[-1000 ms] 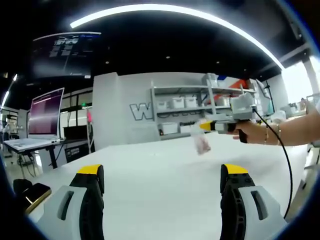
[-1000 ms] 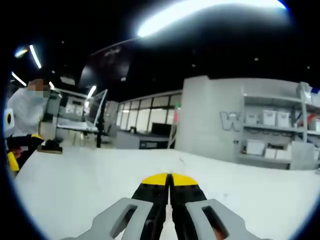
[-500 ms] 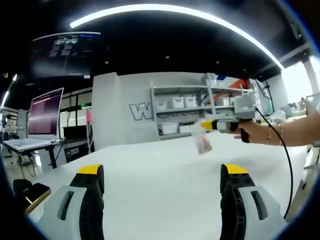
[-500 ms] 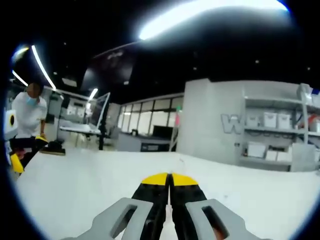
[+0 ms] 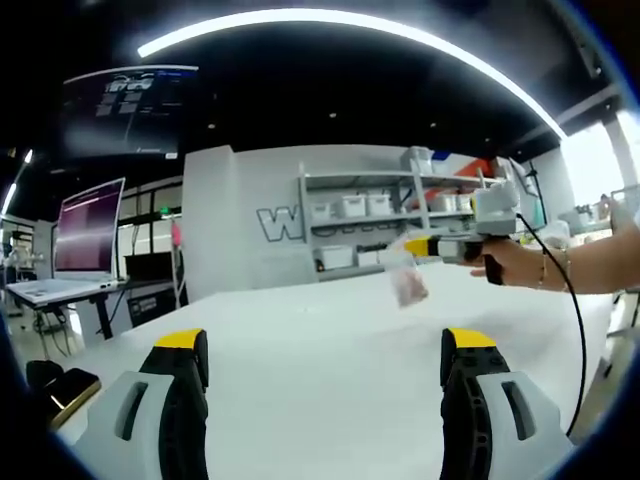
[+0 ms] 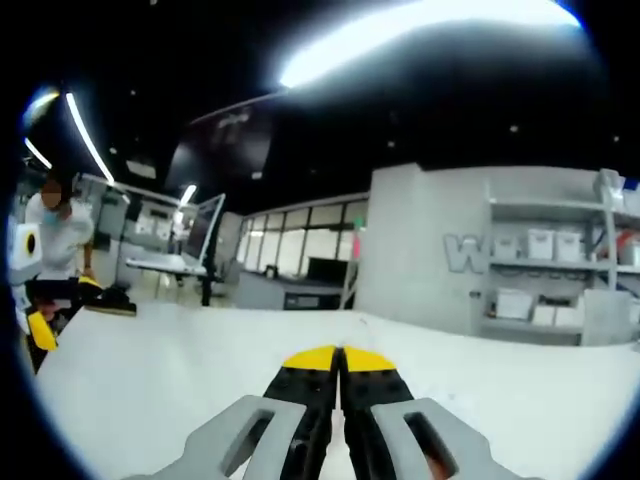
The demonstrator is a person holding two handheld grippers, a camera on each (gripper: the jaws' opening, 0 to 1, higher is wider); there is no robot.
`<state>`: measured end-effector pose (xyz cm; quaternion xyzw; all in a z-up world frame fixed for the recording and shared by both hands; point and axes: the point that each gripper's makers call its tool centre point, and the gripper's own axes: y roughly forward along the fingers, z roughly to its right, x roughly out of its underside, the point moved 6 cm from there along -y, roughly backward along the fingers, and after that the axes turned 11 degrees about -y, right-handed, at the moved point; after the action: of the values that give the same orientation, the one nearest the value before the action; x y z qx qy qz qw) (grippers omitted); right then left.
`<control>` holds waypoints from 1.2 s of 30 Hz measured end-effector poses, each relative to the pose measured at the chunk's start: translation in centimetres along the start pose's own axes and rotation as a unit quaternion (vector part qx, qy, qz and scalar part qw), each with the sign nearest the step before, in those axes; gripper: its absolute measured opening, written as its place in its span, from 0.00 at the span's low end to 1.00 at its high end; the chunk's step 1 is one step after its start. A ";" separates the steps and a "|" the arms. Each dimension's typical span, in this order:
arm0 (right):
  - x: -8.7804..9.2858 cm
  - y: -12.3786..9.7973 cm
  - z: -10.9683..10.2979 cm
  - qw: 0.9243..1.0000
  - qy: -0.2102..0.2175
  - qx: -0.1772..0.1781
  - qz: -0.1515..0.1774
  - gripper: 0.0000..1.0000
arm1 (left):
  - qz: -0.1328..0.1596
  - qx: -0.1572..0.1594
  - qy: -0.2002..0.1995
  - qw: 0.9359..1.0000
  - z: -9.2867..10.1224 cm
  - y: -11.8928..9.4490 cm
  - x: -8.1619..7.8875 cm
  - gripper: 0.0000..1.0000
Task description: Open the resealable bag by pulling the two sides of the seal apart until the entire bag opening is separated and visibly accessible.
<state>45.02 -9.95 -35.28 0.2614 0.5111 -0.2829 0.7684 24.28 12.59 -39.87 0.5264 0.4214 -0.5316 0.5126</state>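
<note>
1. My left gripper sits at the bottom of the left gripper view with its two yellow-tipped jaws spread wide apart, nothing between them.
2. In the right of that same view, my right gripper is held up in my hand, its yellow tips pinching the top edge of the resealable bag.
3. The bag is small and clear, with something pinkish inside; it hangs below those tips, above the white table and not touching it.
4. A black cable loops down from the gripper handle along the right edge of the frame.
5. In the right gripper view, my right gripper rises from bottom centre with its jaws pressed together; the bag is too thin to make out between them there.
6. Behind the bag, in the centre right of the left gripper view, a grey shelf unit holds white bins.
7. A monitor glows pink at the left of that view.
8. At the far left of the right gripper view, a person in white stands beside a desk.
</note>
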 end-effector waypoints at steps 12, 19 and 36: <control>-0.3 -1.1 -0.6 1.000 0.001 -0.002 0.005 0.00 | 0.002 0.002 0.002 1.000 0.2 -0.3 -0.3 0.96; -0.6 -1.8 -0.8 1.000 0.001 -0.003 0.011 0.00 | 0.002 0.003 0.002 1.000 0.4 -0.2 -0.3 0.96; -0.8 -2.9 -1.3 1.000 -0.003 -0.009 0.020 0.00 | 0.000 0.009 0.003 1.000 0.8 0.4 -0.3 0.96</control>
<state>41.94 -10.96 -35.32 0.2636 0.5062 -0.2636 0.7777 24.52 11.76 -39.47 0.5325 0.4183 -0.5340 0.5062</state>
